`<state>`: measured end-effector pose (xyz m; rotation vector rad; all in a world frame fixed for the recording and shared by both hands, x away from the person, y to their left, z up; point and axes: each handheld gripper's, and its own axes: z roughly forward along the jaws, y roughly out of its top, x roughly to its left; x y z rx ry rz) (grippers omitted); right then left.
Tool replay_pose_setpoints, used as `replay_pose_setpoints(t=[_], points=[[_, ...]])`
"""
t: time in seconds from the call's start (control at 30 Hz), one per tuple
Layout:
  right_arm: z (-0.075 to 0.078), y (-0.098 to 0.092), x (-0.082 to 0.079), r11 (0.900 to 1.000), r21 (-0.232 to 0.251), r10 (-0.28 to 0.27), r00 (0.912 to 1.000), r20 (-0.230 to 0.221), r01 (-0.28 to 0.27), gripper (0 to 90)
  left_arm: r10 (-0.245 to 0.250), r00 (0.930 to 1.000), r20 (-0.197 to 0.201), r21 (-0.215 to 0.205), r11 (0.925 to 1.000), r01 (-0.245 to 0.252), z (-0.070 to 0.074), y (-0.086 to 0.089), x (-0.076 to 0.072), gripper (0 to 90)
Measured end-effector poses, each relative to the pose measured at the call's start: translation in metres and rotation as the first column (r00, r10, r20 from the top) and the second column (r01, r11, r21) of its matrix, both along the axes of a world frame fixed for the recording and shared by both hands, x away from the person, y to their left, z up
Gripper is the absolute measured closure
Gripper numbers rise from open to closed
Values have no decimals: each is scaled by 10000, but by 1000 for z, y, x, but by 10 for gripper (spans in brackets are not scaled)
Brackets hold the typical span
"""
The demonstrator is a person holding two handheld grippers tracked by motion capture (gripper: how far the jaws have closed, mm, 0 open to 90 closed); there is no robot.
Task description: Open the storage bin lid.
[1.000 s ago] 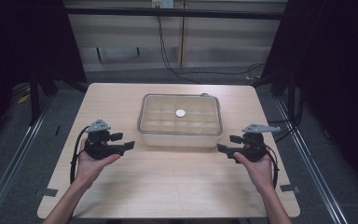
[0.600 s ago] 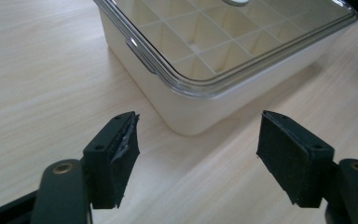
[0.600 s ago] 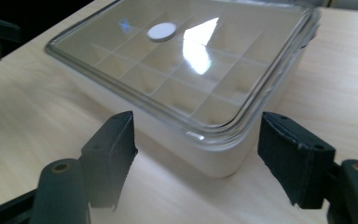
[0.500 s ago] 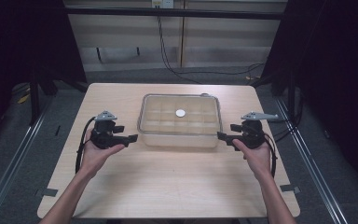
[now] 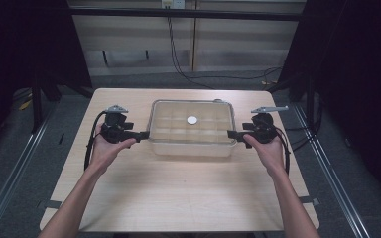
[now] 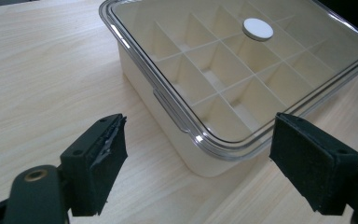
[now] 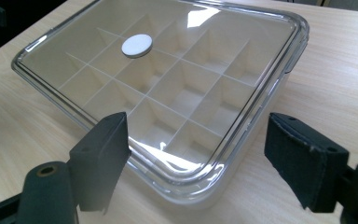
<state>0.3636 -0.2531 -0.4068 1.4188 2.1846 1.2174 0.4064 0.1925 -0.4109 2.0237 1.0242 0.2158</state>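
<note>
Looking down, I see the box (image 5: pixel 192 130) mid-table between my left gripper (image 5: pixel 140 134) and right gripper (image 5: pixel 232 134), both just opening, gripping nothing. It looks light, stiff, slippery (clear lid (image 6: pixel 242 60)); I'd pinch the end rims.

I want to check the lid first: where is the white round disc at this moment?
In the high view, the white disc lies on the clear lid of the divided box, near its middle, between the two grippers.
</note>
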Motion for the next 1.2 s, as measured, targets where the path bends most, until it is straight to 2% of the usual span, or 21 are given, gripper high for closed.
replay_pose_setpoints(t=[0.13,0.27,0.33,0.43,0.47,0.53,0.57,0.6,0.63,0.67,0.77,0.87,0.97,1.03,1.2], points=[[-1,3,14,9998,-115,176,9994,-299,-180,253,-71,10000,-17,250,9997,72,1,-5,6,180],[0,6,25,9995,-130,271,9987,-441,-277,246,21,10000,-69,176,9998,-20,1,-9,13,181],[1,8,29,9992,-188,332,9985,-433,-341,247,-56,9999,-150,173,9998,59,0,-12,17,181],[-2,10,33,9993,-273,256,9983,-517,-271,229,105,9995,-297,150,9998,-101,-4,-17,25,171],[-5,10,36,9995,-265,131,9980,-625,-148,210,147,9990,-414,276,9995,-135,-6,-17,30,171],[-9,9,39,9999,-68,143,9970,-760,-149,212,175,9981,-599,252,9996,-160,-11,-17,34,166],[-10,9,39,9999,-82,100,9971,-749,-106,208,175,9981,-599,252,9996,-160,-11,-17,34,166],[-11,9,41,9998,-194,5,9970,-773,-20,199,135,9971,-745,356,9993,-109,-16,-18,36,166],[-12,9,42,9998,-216,-42,9967,-812,24,196,8,9963,-856,287,9996,16,-18,-20,36,168],[-14,9,43,9998,-209,-45,9962,-868,27,196,-147,9960,-881,484,9986,190,-18,-20,37,191],[-18,8,45,9999,-117,-114,9947,-1021,102,197,-144,9954,-948,268,9995,170,-22,-24,37,198],[-23,10,46,10000,63,-9,9939,-1103,16,200,-258,9949,-973,355,9989,293,-24,-26,37,200],[-25,12,47,9999,65,-119,9938,-1106,127,186,-366,9929,-1135,117,9992,382,-27,-29,38,200],[-26,14,48,9997,-41,-248,9932,-1141,245,173,-529,9928,-1074,67,9985,540,-26,-30,38,259],[-28,16,49,9998,-146,-178,9934,-1129,162,132,-643,9913,-1149,296,9972,681,-24,-39,39,215]])
